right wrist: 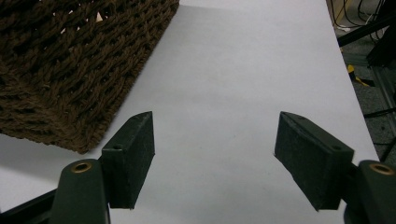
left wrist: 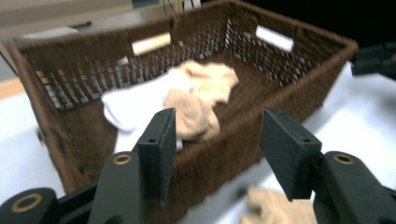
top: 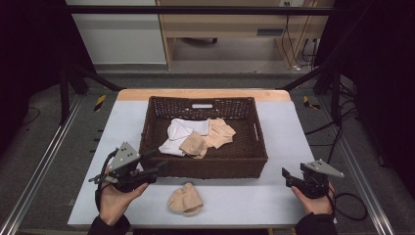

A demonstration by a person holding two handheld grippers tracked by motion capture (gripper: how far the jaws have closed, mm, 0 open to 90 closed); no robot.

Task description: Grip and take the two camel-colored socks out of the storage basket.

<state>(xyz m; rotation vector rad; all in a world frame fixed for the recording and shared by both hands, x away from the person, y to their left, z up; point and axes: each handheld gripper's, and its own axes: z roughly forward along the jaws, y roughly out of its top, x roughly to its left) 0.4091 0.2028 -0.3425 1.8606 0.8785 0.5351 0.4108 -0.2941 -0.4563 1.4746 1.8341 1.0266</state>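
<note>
Left gripper (top: 155, 165) spread wide and holding nothing, hovering just beside the near-left corner of the brown wicker basket (top: 210, 169); right gripper (top: 288, 177) also spread wide and holding nothing, over bare white table (top: 274, 196) off the basket's near-right corner. Inside the basket, white socks (top: 177, 133) and beige socks (top: 215, 133) in a loose pile; one more beige sock (top: 185, 199) on the table in front of the basket, between the two hands

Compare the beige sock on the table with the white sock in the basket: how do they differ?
The beige sock lies bunched on the table in front of the basket; the white sock lies spread out inside the basket, touching other beige socks. They differ in colour. No gripper holds either.
</note>
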